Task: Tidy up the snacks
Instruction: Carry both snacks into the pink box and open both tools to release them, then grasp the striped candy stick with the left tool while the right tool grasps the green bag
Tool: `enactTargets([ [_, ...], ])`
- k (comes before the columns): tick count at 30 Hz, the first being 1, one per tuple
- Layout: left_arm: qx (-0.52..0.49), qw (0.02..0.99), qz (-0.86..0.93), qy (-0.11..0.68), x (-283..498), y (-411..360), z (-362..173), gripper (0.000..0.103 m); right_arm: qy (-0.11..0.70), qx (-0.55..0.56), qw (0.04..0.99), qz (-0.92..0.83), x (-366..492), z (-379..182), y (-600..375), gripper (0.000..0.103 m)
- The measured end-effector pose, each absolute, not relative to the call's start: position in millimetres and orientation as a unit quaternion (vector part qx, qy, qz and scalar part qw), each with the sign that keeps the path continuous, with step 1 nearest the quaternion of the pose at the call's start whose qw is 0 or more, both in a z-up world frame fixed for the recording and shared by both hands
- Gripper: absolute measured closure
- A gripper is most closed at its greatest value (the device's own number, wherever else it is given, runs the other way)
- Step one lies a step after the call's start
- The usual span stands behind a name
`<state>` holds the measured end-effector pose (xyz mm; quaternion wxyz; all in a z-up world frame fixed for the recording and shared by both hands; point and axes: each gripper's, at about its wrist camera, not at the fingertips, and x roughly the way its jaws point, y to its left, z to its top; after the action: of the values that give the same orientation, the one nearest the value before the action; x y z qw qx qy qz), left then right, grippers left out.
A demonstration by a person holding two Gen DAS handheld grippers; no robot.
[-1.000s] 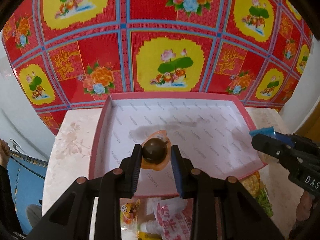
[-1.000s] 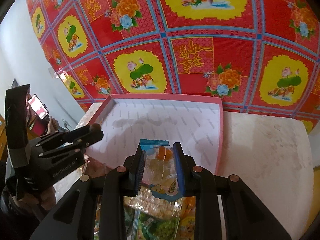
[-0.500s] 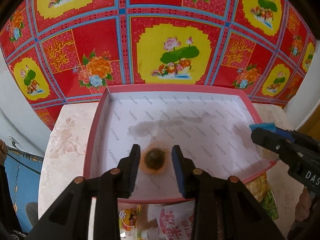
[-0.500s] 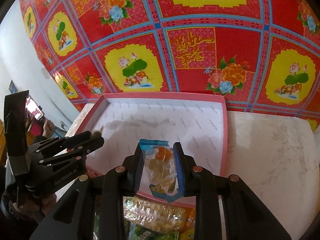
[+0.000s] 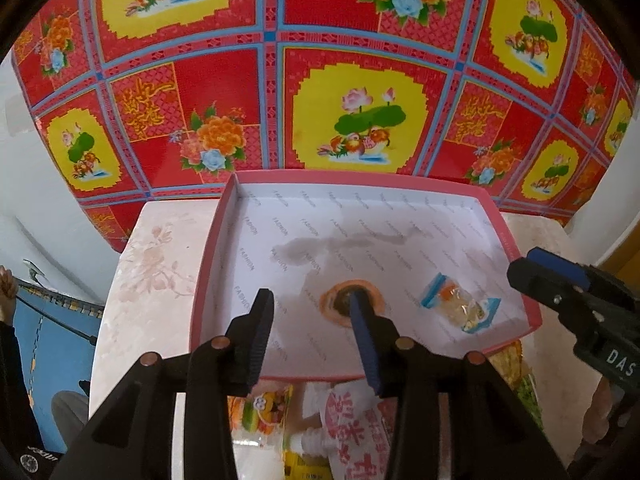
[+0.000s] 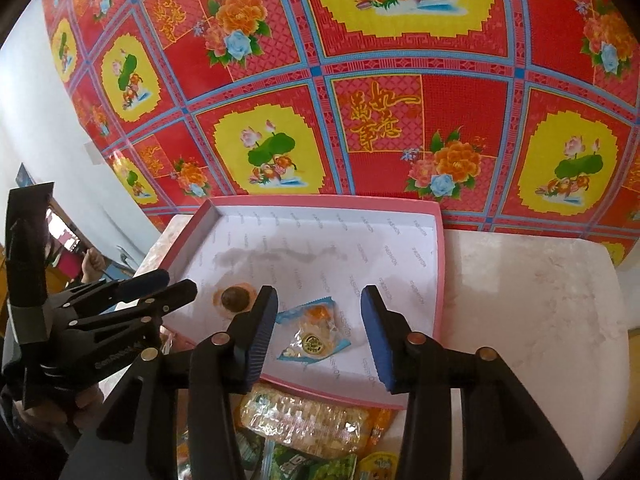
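A pink-rimmed tray [image 5: 208,264] with a white floor sits on the marble table. A round dark snack in an orange wrapper [image 5: 340,300] lies in it; it also shows in the right wrist view [image 6: 234,298]. A blue-edged clear packet [image 5: 460,306] lies to its right, seen too in the right wrist view [image 6: 314,334]. My left gripper [image 5: 312,304] is open and empty above the dark snack. My right gripper [image 6: 320,308] is open and empty above the blue packet.
Several loose snack packets [image 6: 304,420] lie on the table in front of the tray, among them a red-and-white one [image 5: 356,420]. A red and yellow flowered cloth [image 5: 320,80] hangs behind. The marble table [image 6: 532,300] stretches right of the tray.
Both grippers opened. The dark snack and the blue packet were let go and now lie on the tray floor. Both grippers drew back a little.
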<state>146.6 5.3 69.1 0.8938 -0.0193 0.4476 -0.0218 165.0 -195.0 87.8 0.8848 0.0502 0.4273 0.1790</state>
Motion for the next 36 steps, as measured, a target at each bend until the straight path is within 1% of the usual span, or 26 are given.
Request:
enactTargets([
  [21, -0.025, 0.891, -0.002, 0.453, 111.0, 22.9, 84.9, 0.061, 0.438, 0.035, 0.883, 0.162, 132.2, 95.7, -197.0, 0.058],
  [36, -0.032, 0.883, 0.008, 0.468, 82.3, 38.8, 85.2, 0.061, 0.452, 0.034, 0.879, 0.150, 100.4, 87.2, -207.7, 0.058],
])
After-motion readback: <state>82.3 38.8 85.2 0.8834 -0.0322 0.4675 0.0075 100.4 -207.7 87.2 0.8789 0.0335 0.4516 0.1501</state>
